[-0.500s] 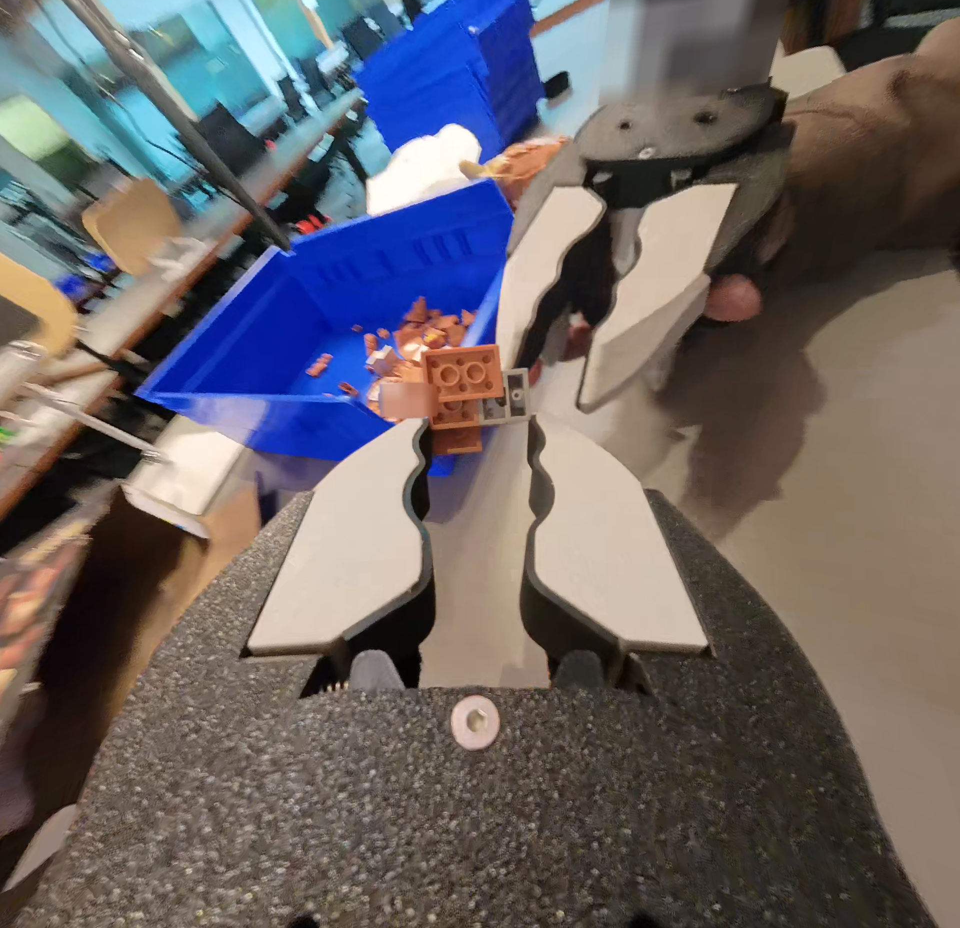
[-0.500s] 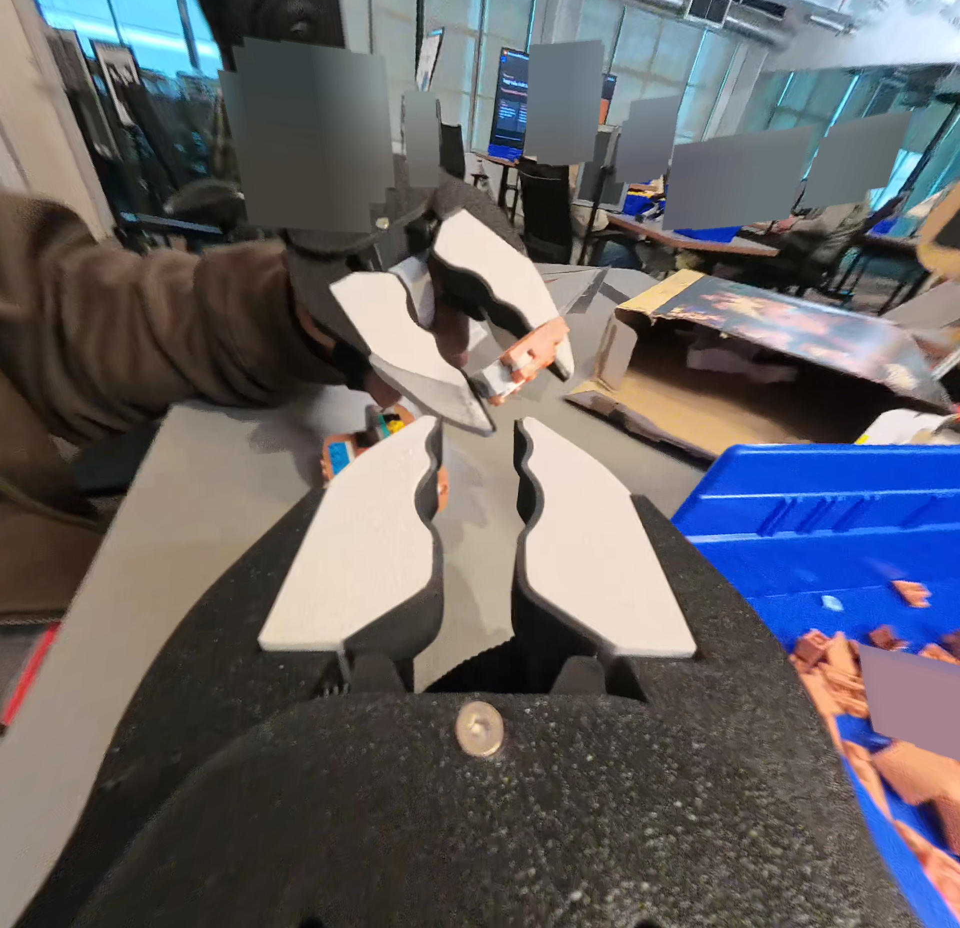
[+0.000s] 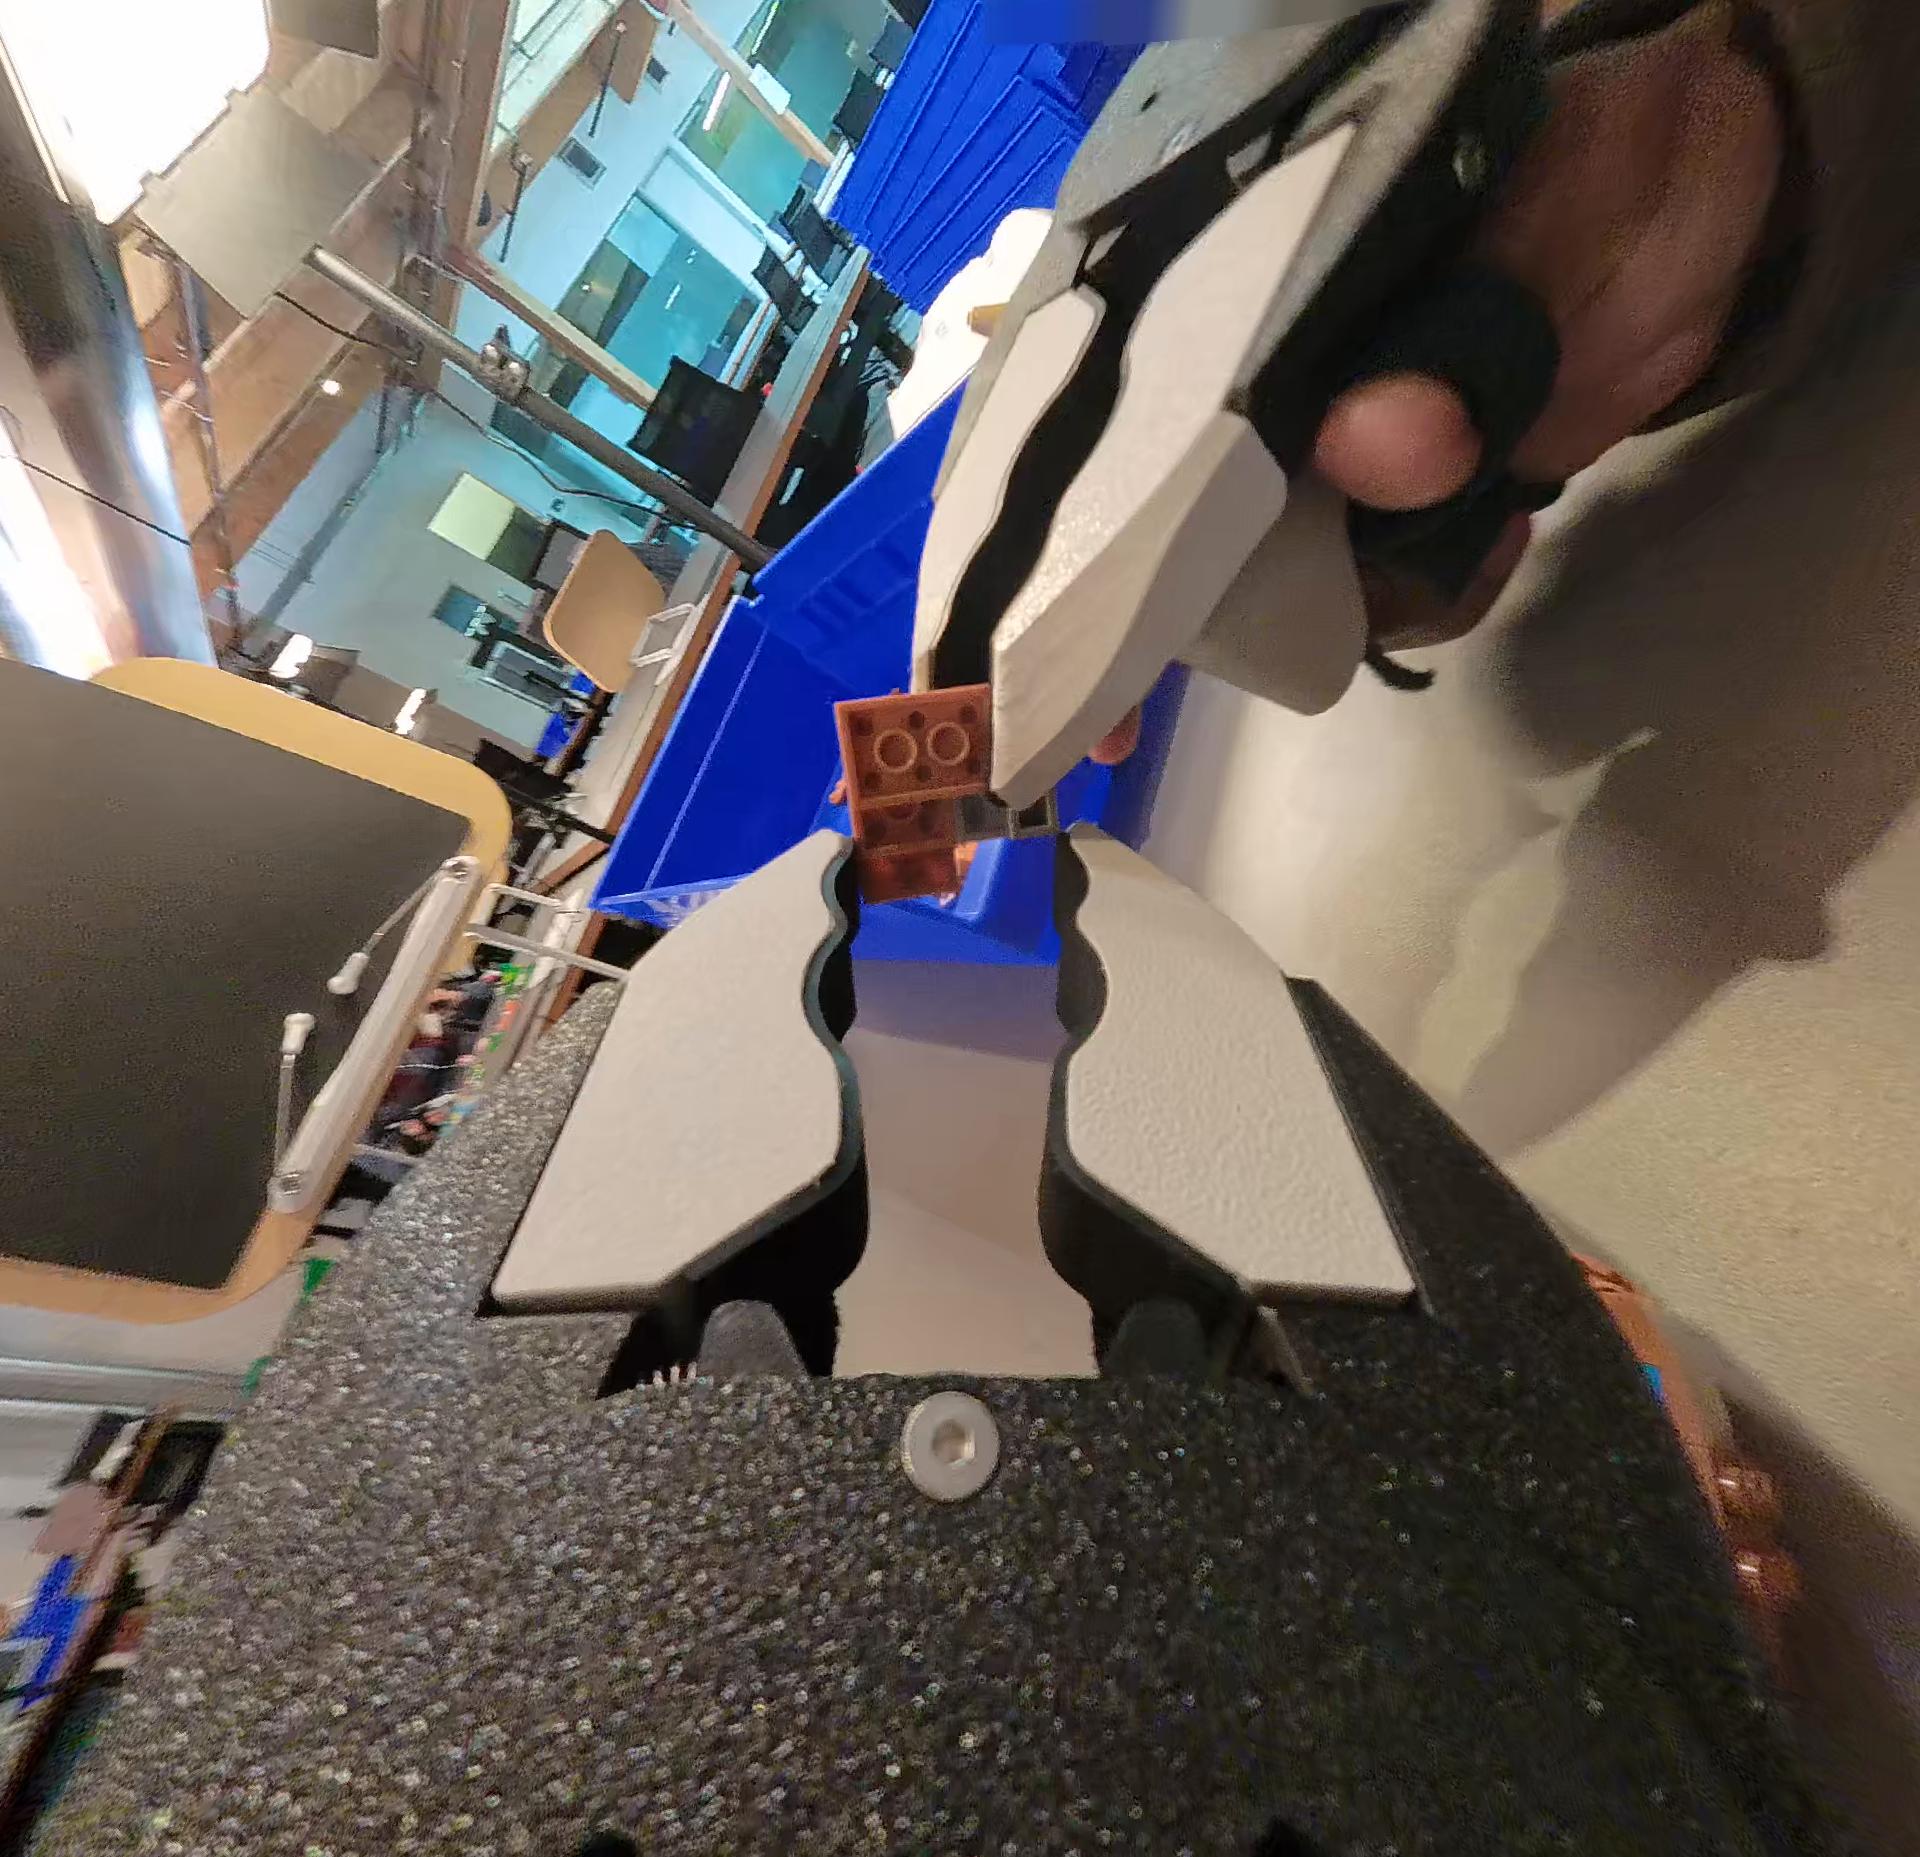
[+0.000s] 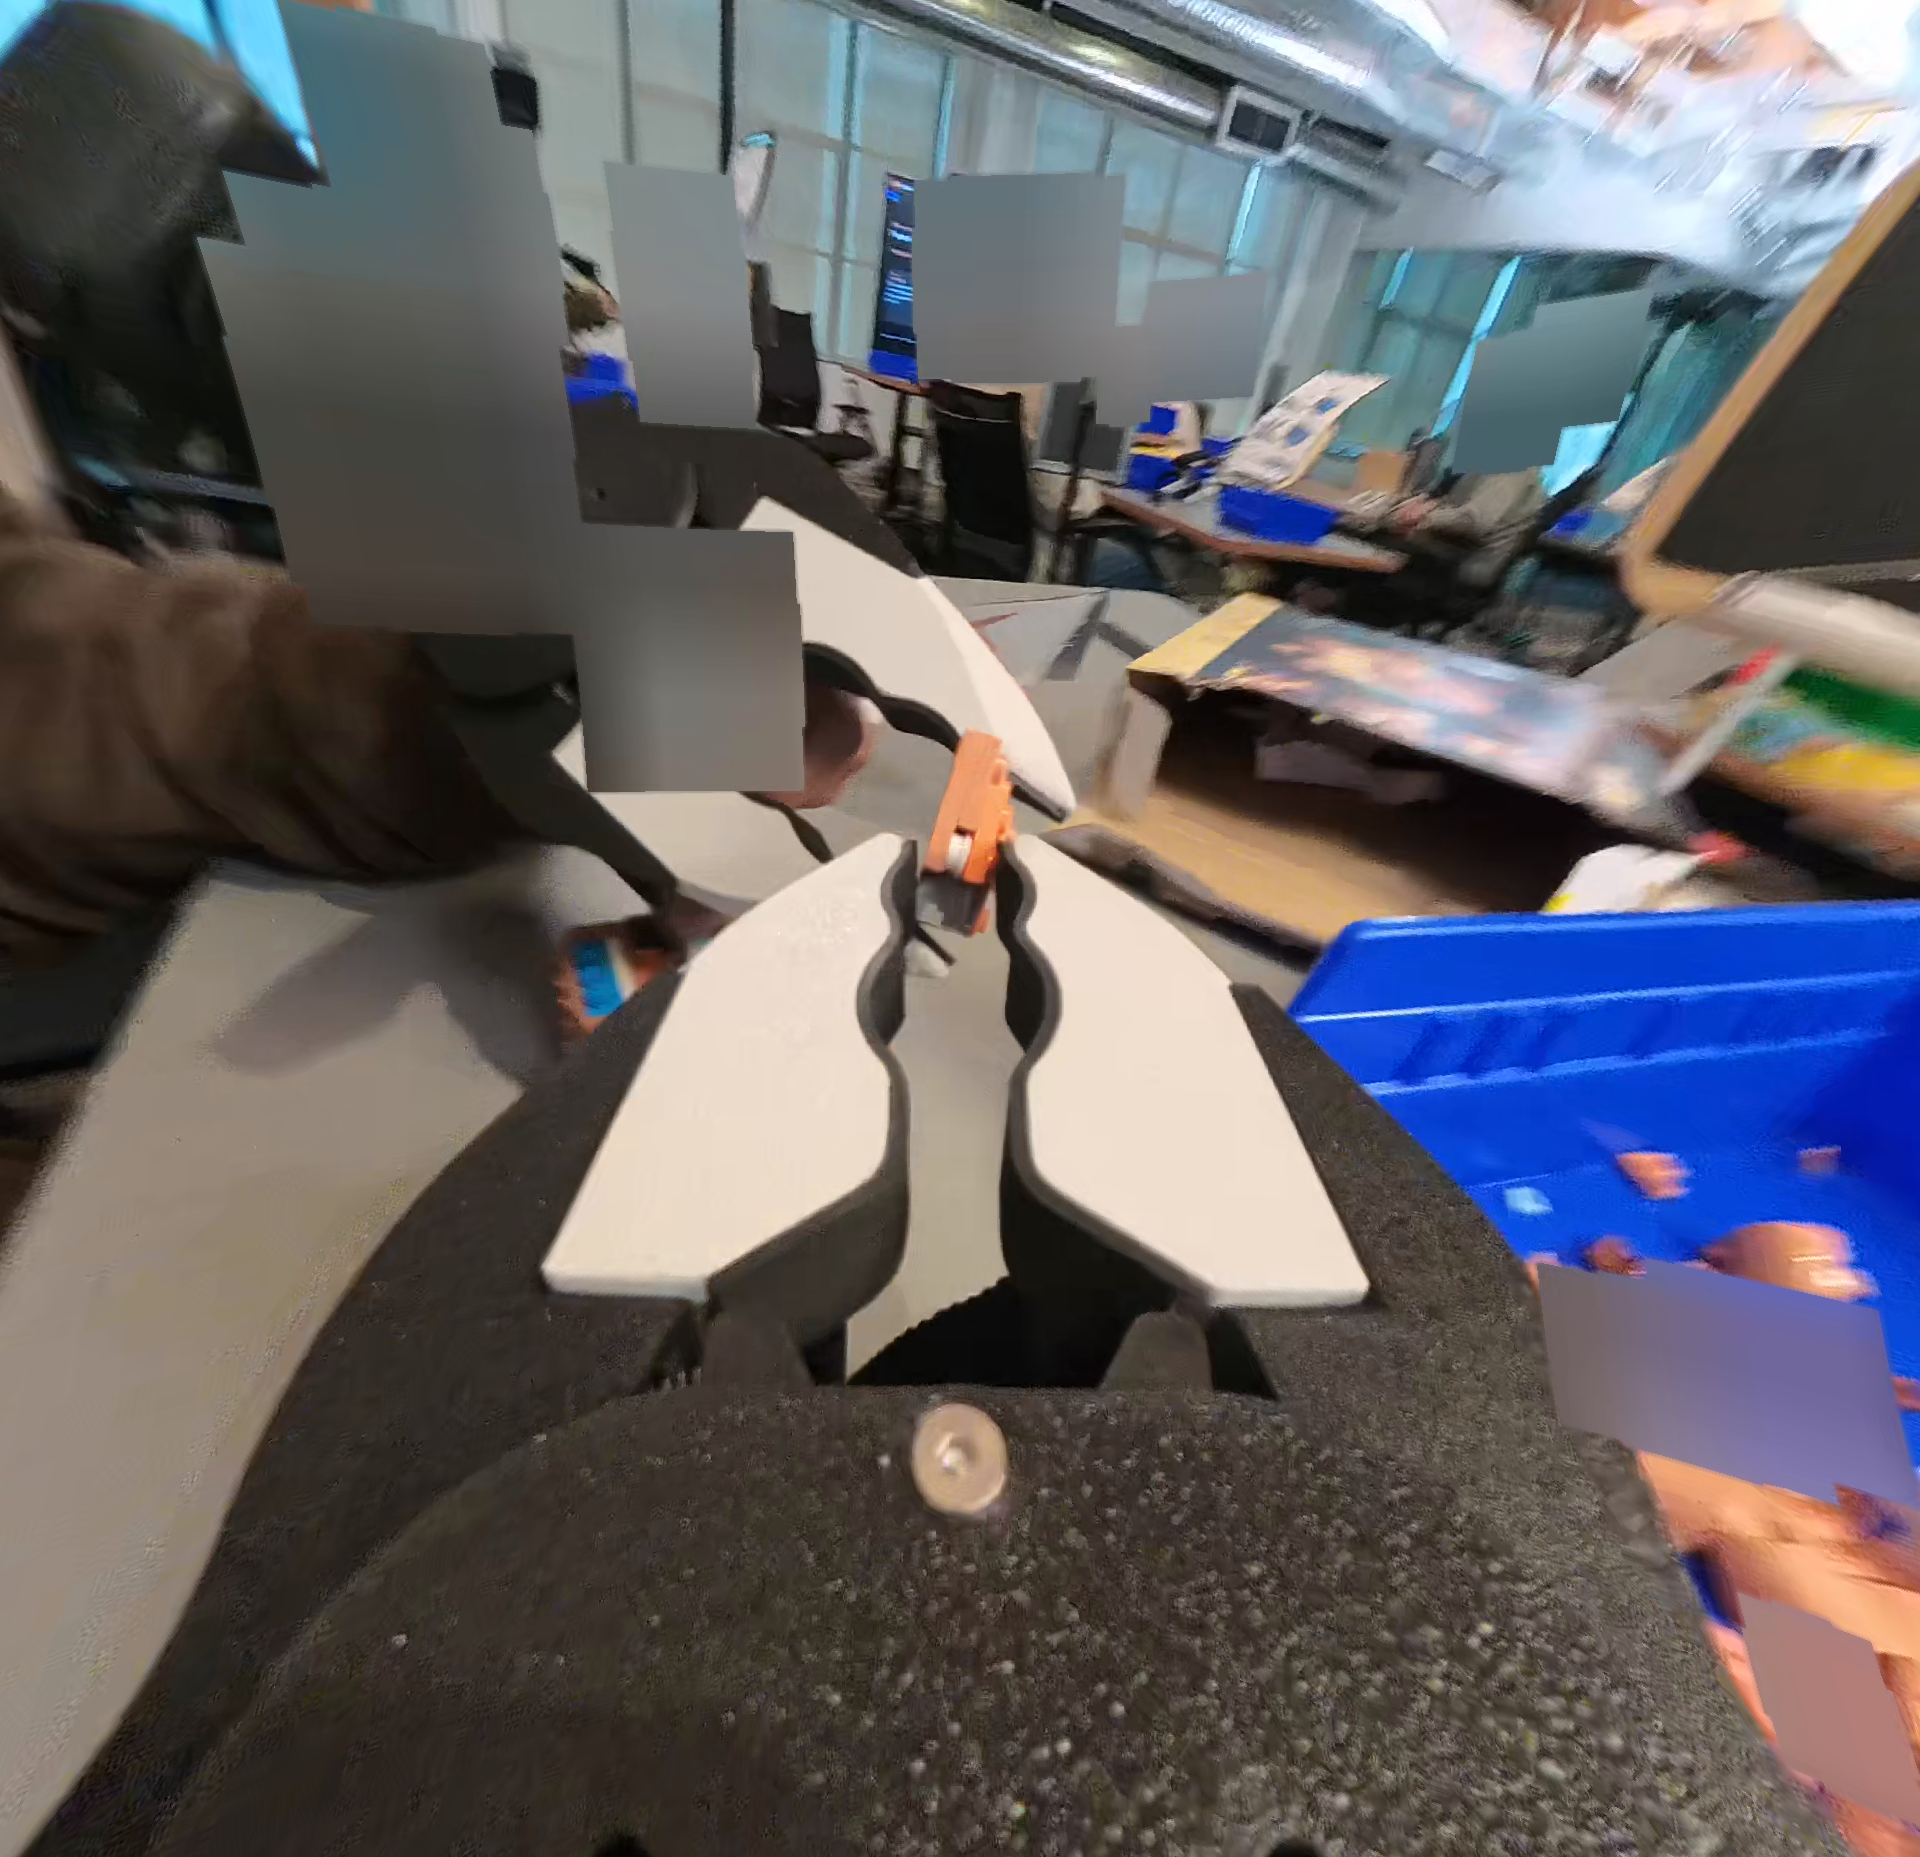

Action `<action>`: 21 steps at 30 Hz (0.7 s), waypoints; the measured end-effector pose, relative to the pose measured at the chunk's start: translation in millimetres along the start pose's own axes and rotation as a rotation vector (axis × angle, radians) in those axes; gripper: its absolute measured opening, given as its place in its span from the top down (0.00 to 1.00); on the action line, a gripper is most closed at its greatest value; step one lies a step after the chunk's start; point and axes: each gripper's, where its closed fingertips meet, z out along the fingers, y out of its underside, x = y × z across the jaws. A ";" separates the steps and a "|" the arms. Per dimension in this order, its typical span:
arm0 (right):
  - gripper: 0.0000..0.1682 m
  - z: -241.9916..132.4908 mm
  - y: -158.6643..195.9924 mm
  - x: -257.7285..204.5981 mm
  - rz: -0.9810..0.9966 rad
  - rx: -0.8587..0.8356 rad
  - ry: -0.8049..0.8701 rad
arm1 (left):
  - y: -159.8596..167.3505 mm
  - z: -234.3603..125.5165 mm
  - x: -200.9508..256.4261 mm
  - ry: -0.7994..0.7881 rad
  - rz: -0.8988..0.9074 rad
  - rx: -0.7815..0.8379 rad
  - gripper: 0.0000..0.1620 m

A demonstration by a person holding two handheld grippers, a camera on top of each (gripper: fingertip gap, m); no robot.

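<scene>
A small brown brick assembly (image 3: 906, 768) with a grey piece (image 3: 1003, 820) on one side sits between both grippers, above the grey table. My left gripper (image 3: 956, 846) is shut on it; one tip touches the brown part and the other the grey piece. My right gripper (image 4: 956, 851) has its tips closed on the same assembly (image 4: 971, 820), seen edge-on. In the left wrist view the right gripper (image 3: 971, 742) reaches in from the upper right. In the right wrist view one left finger (image 4: 935, 654) shows behind the assembly.
A blue bin (image 4: 1610, 1028) with loose brown bricks (image 4: 1787, 1246) stands just beyond the grippers and also shows in the left wrist view (image 3: 748, 768). A small brown and blue brick model (image 4: 597, 966) lies on the grey table (image 4: 260, 1132). An open cardboard box (image 4: 1299, 820) sits behind. My left and right fingertips are right by each other.
The right gripper has moved up to the assembly and its fingers have narrowed onto it. The left gripper has tilted upward and keeps the same grip.
</scene>
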 end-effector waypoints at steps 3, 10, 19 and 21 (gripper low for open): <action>0.93 -5.2 -7.0 5.5 -0.285 -0.005 0.142 | 3.2 -2.6 -0.9 0.080 -0.161 0.021 0.77; 0.93 -8.8 -18.2 -7.0 -0.891 -0.025 0.356 | -26.1 -23.5 -14.3 0.358 -0.769 0.314 0.67; 0.93 -5.4 -20.4 -8.5 -1.119 -0.059 0.493 | -37.4 -21.9 3.2 0.422 -0.733 0.295 0.64; 0.93 -4.6 -21.5 -10.3 -1.147 -0.056 0.507 | -37.5 -20.7 1.8 0.400 -0.723 0.292 0.64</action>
